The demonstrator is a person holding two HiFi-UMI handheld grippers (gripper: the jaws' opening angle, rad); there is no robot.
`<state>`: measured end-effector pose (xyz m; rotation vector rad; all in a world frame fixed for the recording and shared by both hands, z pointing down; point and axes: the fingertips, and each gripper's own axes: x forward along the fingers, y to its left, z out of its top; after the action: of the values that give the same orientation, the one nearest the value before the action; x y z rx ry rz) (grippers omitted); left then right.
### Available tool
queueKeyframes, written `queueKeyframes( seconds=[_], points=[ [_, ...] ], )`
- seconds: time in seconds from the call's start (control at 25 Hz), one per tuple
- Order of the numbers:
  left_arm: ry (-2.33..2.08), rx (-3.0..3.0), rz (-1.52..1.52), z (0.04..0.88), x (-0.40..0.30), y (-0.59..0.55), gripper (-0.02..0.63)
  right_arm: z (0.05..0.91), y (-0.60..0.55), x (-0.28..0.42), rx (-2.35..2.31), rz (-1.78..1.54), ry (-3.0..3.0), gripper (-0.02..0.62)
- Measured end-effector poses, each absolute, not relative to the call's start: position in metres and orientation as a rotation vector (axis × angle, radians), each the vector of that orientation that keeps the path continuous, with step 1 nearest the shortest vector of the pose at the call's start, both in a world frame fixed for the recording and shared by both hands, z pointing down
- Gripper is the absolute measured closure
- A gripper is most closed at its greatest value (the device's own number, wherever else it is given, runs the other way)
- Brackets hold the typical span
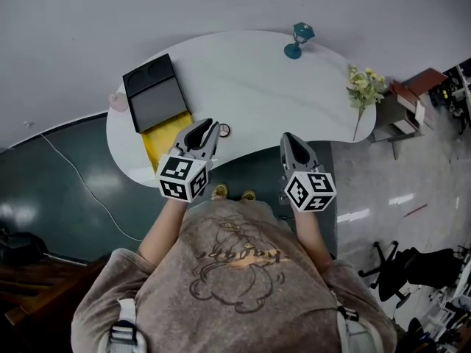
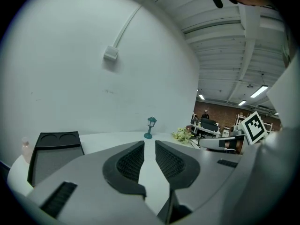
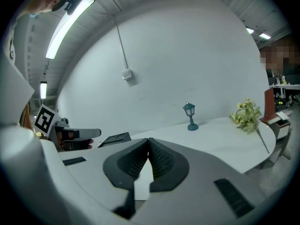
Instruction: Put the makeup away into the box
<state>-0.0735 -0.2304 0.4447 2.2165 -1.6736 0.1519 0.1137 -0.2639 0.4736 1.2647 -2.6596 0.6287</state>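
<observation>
Head view: box (image 1: 154, 94) lies left of jaws of left gripper (image 1: 211, 126)

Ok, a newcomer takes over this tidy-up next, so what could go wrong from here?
1. The small round item lies near the white table's front edge, just beside the left tool; a clumsy approach might push it off.
2. The pale pink item stands at the table's left rim next to the black rectangular box; reaching for the box could knock it off.
3. The right tool is shut; it must open before grasping.
</observation>
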Motion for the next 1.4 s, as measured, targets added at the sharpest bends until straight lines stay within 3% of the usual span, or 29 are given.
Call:
queueKeyframes(
  seconds=[0.08, 0.6, 1.4],
  points=[
    [-1.654, 2.221, 0.169, 0.448, -0.072, -0.231, 0.491, 0.474, -0.265, 0.11, 1.255, 0.631, -2.663, 0.592],
    [-1.502, 2.264, 0.359, 0.481, -0.055, -0.246, 0.267, 0.476, -0.264, 0.128, 1.29, 0.63, -2.634, 0.592],
    [-0.991, 2.31, 1.197, 0.611, -0.04, -0.271, 0.259, 0.484, -0.26, 0.158, 1.397, 0.664, -2.574, 0.592]
  ],
)
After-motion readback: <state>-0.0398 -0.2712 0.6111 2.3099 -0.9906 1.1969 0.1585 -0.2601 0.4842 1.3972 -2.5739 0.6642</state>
